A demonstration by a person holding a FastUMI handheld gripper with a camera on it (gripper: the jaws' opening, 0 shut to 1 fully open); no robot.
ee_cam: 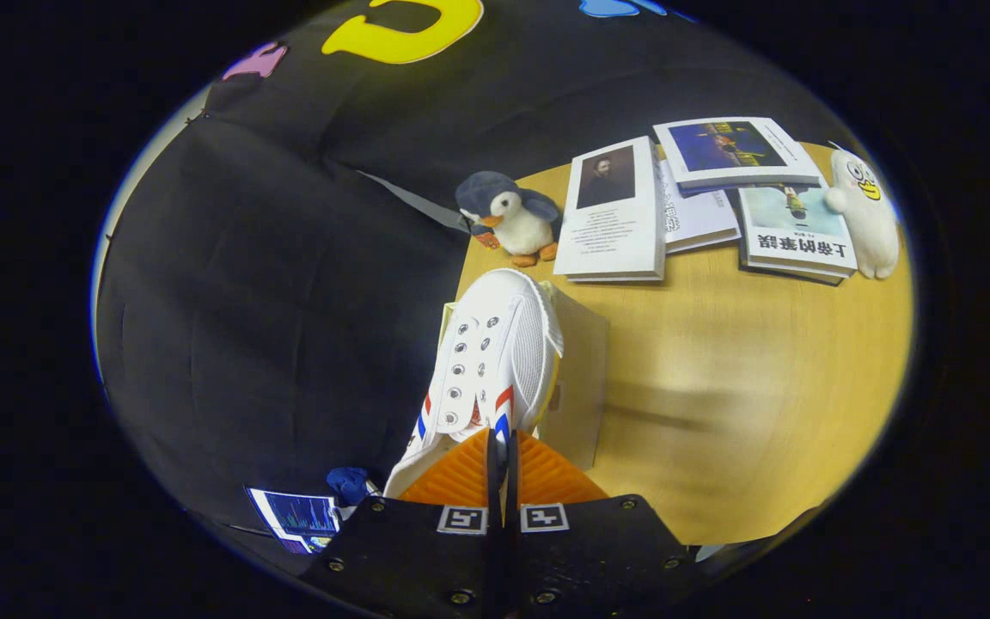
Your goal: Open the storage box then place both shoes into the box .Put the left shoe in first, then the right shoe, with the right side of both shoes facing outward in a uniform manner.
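Note:
A white canvas shoe point(495, 344) with red and blue stripes on its side hangs just ahead of my fingers, toe pointing away from me. My gripper point(501, 447) is shut on the shoe's rear edge, with only a thin strip of it between the fingers. Beneath and to the right of the shoe stands the pale storage box point(579, 378), at the left edge of the wooden table point(744, 387). The shoe covers most of the box's top, so its inside is hidden.
A penguin plush point(508, 219) sits beyond the box. Several books point(615, 215) lie at the table's far side, with a white plush toy point(864, 215) at their right. A small screen point(302, 514) shows low on the left, off the table.

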